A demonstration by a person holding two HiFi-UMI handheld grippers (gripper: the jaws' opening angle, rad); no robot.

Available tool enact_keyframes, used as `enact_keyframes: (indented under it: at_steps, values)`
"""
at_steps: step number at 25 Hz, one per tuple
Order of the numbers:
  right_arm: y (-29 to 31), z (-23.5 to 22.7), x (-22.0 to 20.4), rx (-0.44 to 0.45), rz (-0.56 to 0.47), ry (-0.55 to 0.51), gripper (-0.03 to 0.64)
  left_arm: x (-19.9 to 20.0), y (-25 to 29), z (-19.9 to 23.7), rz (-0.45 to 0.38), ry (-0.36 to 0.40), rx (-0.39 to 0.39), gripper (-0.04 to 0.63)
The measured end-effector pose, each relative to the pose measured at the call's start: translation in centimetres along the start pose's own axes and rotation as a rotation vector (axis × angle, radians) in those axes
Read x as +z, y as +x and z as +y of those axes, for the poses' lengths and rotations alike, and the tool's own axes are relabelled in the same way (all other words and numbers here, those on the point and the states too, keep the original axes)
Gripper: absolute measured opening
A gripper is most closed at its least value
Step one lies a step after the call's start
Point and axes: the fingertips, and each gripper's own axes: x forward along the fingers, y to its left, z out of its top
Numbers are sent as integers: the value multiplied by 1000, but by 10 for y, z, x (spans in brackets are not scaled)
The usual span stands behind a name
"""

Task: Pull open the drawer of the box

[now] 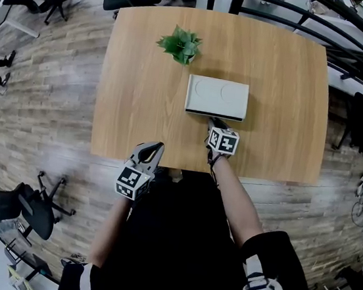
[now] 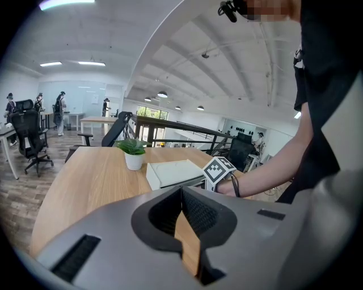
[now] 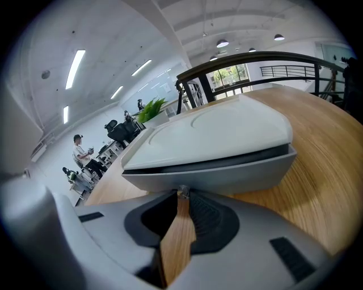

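Right gripper [image 3: 182, 198] is closing on the small metal knob [image 3: 182, 192] of the grey drawer front [image 3: 227, 173] of the white rectangular box [image 1: 217, 97], sitting mid-way on the light wooden table [image 1: 136, 88]. Left gripper [image 1: 153, 149] is hovering at the near edge, jaws together, empty.

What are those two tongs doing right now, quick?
Left tongs: closed, holding nothing.
Right tongs: closed on the small metal knob of the drawer in the flat pale grey box.
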Motion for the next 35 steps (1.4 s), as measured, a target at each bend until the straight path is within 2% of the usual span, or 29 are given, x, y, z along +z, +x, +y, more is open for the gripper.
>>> enact_keyframes:
  at_steps: [35]
  values:
    - [-22,8,-33,-47,0,22,77,-9,-30,-2,4,48,-84,25]
